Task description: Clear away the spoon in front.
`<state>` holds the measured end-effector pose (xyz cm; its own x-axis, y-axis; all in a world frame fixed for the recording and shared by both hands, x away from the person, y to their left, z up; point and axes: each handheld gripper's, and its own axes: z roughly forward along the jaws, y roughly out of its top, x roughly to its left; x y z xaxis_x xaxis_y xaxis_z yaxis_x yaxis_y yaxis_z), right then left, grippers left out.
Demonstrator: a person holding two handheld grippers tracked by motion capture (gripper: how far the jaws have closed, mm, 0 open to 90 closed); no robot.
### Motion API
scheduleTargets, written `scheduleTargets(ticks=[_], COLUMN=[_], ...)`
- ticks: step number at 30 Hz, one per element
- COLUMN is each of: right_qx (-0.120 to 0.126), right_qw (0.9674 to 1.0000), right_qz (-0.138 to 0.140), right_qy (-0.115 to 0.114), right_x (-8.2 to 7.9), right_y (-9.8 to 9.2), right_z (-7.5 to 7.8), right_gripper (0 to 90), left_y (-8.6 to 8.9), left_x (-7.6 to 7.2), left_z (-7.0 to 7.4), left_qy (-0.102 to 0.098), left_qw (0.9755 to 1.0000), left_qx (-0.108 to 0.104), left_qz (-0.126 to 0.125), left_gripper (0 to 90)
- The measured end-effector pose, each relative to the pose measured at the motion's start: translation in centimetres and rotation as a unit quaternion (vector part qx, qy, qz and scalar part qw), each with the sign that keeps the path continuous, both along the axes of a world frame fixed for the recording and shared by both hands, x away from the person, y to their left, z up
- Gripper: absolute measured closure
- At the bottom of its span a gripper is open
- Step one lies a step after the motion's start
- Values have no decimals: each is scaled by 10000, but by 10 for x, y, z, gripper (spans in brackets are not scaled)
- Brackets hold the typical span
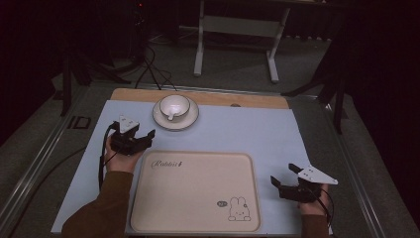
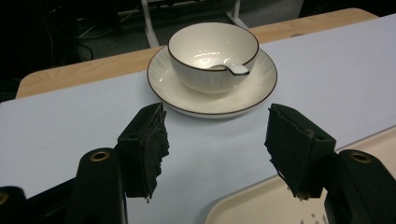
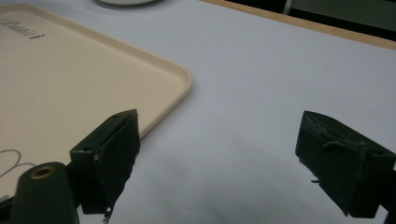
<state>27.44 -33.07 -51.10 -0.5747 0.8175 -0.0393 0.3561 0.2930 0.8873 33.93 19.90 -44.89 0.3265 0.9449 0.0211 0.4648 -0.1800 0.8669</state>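
The left gripper [image 1: 148, 136] is held just off the far left corner of the tray [image 1: 195, 191], with its jaws spread wide and nothing between them. It is aimed at the bowl [image 2: 213, 56], which is seen straight ahead between the jaws in the left gripper view; this aim suggests that the bowl and its saucer [image 2: 212, 100] are the things to be picked up next. They stand on the pale mat [image 1: 247, 131] near the far edge of the table [image 1: 213, 97], somewhat apart from the tray.

A white spoon [image 2: 232, 68] is laid inside the bowl. Its handle rests on the rim, and its long axis runs from the middle of the bowl toward the near right of the rim in the left gripper view, so the handle end points roughly toward the tray side. The bowl itself is upright and centred on the saucer.

The right gripper [image 1: 283, 178] is held low beside the right edge of the tray, also released, with its jaws far apart over bare mat. It is probably kept there in waiting, perhaps to steady the tray, which lies empty in front of the person.
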Motion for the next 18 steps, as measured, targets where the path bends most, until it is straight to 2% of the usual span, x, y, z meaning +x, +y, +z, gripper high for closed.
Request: scheduleTargets(ticks=[18], right_qx=[26], right_qw=[10000], right_qz=[-9], right_qy=[-10], right_x=[0], right_y=[-1], right_z=[1], right_gripper=[135], left_y=[-11], left_x=[22], left_z=[9], left_qy=[-11], left_qw=[10000], left_qx=[-31], left_qz=[38], left_gripper=[387])
